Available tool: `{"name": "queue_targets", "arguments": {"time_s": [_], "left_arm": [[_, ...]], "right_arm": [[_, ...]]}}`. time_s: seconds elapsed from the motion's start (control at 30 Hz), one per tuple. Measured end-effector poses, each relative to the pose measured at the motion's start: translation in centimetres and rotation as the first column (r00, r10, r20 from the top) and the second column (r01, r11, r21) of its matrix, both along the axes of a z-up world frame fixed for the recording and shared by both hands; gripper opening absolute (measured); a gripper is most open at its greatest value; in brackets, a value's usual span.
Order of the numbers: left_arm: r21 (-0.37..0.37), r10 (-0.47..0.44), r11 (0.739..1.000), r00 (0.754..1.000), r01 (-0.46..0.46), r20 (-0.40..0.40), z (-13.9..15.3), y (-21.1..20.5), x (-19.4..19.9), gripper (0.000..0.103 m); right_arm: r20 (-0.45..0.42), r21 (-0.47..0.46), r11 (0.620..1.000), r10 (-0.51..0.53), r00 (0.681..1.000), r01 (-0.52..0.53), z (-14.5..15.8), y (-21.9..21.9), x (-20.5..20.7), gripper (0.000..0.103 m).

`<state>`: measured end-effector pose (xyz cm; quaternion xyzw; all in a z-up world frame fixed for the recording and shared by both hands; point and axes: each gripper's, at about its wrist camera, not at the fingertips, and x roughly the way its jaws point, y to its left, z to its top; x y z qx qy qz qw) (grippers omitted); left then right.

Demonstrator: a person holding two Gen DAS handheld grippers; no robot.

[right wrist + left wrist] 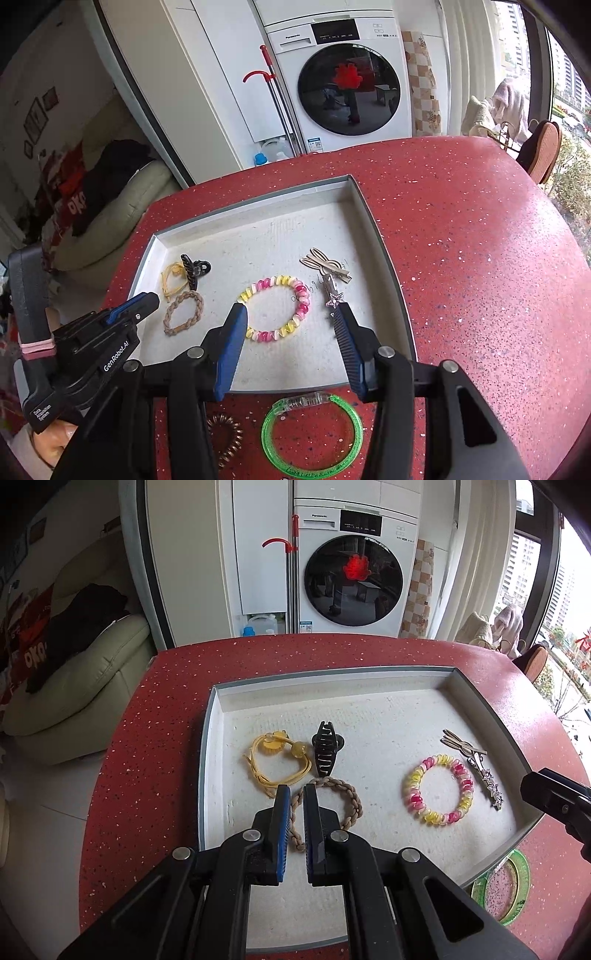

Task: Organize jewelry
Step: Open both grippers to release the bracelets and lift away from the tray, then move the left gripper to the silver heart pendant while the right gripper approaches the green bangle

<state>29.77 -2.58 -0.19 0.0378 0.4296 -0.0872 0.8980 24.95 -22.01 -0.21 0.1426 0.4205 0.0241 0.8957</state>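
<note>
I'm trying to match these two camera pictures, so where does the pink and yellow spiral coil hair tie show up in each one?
Left wrist view: the pink and yellow spiral coil hair tie lies right of centre, on the white tray.
Right wrist view: it lies near the middle, between and beyond the open right gripper fingers.
Shared landmark: the silver star hair clip just to its right.

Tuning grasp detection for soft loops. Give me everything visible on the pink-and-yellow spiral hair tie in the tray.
The spiral hair tie is a closed ring of glossy, translucent plastic-looking coil, in alternating pink, yellow and whitish segments. It lies flat on the white liner of the tray, right of centre, unstretched and roughly round. Nothing grips it. The open right gripper hangs above it, one finger overlapping its near-left edge in view; contact cannot be told. The star hair clip lies just beside it, apart.
</note>
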Motion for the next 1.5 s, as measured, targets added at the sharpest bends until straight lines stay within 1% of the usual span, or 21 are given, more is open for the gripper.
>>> {"name": "queue_targets", "arguments": {"time_s": [0.03, 0.07, 0.1, 0.13, 0.23, 0.4, 0.43, 0.5, 0.53, 0.57, 0.67, 0.83, 1.03, 1.17, 1.3, 1.37, 1.5], "left_arm": [[-0.002, -0.004, 1.000, 1.000, 0.004, 0.001, 0.0, 0.0, -0.1, 0.032], [-0.005, -0.005, 1.000, 1.000, 0.005, 0.000, 0.1, 0.0, -0.1, 0.085], [-0.002, 0.011, 1.000, 1.000, -0.011, 0.004, 0.2, 0.2, -0.2, 0.103], [-0.004, 0.024, 1.000, 0.999, -0.024, 0.039, 0.4, 0.4, -0.4, 0.103], [-0.007, 0.014, 1.000, 0.999, -0.014, 0.051, 0.6, 0.3, -0.3, 0.103], [0.004, 0.036, 0.999, 0.996, -0.037, 0.083, 0.8, 0.7, -0.7, 0.103], [0.001, 0.039, 0.999, 0.996, -0.039, 0.085, 0.9, 1.0, -1.0, 0.103], [-0.006, 0.046, 0.999, 0.995, -0.046, 0.085, 0.9, 1.5, -1.5, 0.103], [-0.012, 0.050, 0.999, 0.995, -0.050, 0.085, 0.9, 1.7, -2.0, 0.103], [-0.018, 0.053, 0.999, 0.995, -0.051, 0.084, 0.9, 1.9, -2.4, 0.103], [-0.026, 0.052, 0.998, 0.995, -0.050, 0.084, 1.0, 2.1, -3.7, 0.103], [-0.022, 0.041, 0.999, 0.995, -0.039, 0.086, 1.5, 2.3, -5.7, 0.103], [-0.084, 0.041, 0.996, 0.999, -0.038, 0.030, 1.3, 3.5, -7.8, 0.103], [-0.095, 0.032, 0.995, 0.999, -0.032, -0.002, 0.5, 4.6, -9.5, 0.103], [-0.082, 0.029, 0.996, 0.999, -0.031, -0.023, -0.4, 5.2, -11.1, 0.103], [-0.068, 0.035, 0.997, 0.999, -0.037, -0.029, -0.6, 5.4, -11.9, 0.103], [-0.068, 0.045, 0.997, 0.999, -0.045, -0.013, -1.0, 5.7, -13.8, 0.103]], "right_arm": [[0.001, 0.002, 1.000, 0.000, 1.000, 0.000, 0.0, 0.0, -0.1, 0.053], [0.002, 0.003, 1.000, 0.000, 1.000, 0.000, 0.0, -0.1, -0.3, 0.053], [0.002, 0.003, 1.000, 0.000, 1.000, 0.000, 0.1, -0.1, -0.4, 0.053], [0.002, 0.002, 1.000, 0.000, 1.000, 0.000, 0.1, -0.1, -0.5, 0.053], [0.005, 0.003, 1.000, -0.002, 1.000, 0.002, 0.2, -0.1, -0.8, 0.053], [0.012, 0.010, 1.000, 0.004, 1.000, -0.004, 0.5, -0.1, -1.5, 0.054], [0.019, 0.014, 1.000, 0.011, 1.000, -0.012, 0.6, 0.0, -1.7, 0.062], [0.049, 0.018, 1.000, 0.018, 0.999, -0.019, 0.9, 0.1, -2.4, 0.088], [0.062, 0.019, 1.000, 0.022, 0.998, -0.023, 1.1, 0.3, -2.8, 0.089], [0.066, 0.020, 0.999, 0.028, 0.997, -0.030, 1.2, 0.4, -3.1, 0.095], [0.083, 0.027, 0.999, 0.032, 0.996, -0.035, 1.3, 0.7, -3.9, 0.103], [0.086, 0.053, 0.998, 0.039, 0.995, -0.044, 1.3, 1.0, -5.2, 0.103], [0.089, 0.094, 0.995, 0.011, 0.996, -0.020, 0.9, 0.5, -7.1, 0.103], [0.082, 0.085, 0.996, -0.010, 0.997, 0.003, 0.3, 0.1, -8.6, 0.103], [0.047, 0.068, 0.998, -0.013, 0.999, 0.010, -0.5, -0.1, -9.9, 0.103], [0.020, 0.082, 0.997, -0.009, 1.000, 0.007, -1.0, -0.4, -10.4, 0.103], [-0.024, 0.092, 0.996, -0.016, 1.000, 0.018, -2.0, -0.8, -11.6, 0.103]]}}
